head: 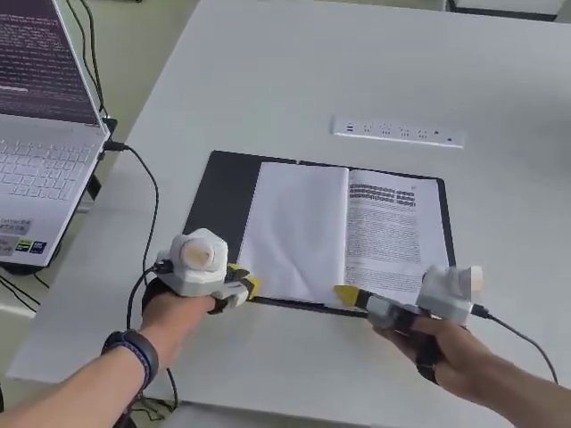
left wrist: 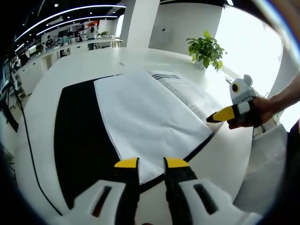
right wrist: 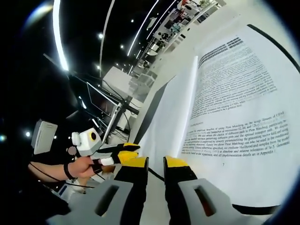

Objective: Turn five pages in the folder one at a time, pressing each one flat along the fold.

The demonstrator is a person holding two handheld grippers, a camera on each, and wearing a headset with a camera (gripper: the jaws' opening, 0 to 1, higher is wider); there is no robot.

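Head view: your folder [head: 219, 201] lies open on the tabletop [head: 357, 53], with a blank page [head: 294, 232] on one side of the fold and a printed page [head: 393, 236] on the other. Both grippers are at its near edge. Your left gripper [head: 245, 287] has its yellow tips right at the blank page's near corner. Your right gripper [head: 350, 294] points its tips at the foot of the fold. A laptop [head: 36, 134] sits well off beyond your left jaws, and a power strip [head: 397, 132] lies past the folder's far edge.

In the left gripper view your jaws stand narrow, with a slim gap and nothing between them. The blank page's corner lies just ahead of the tips and the black cover spreads ahead and to their left. The right gripper comes in from the right, its yellow tip at the page's edge. Whether it touches, you can't tell from here.

In the right gripper view the jaws are narrow again, with a small gap and nothing in it. The printed page spreads ahead and to the right of them, and the fold runs away ahead. Your left gripper sits just left of them.
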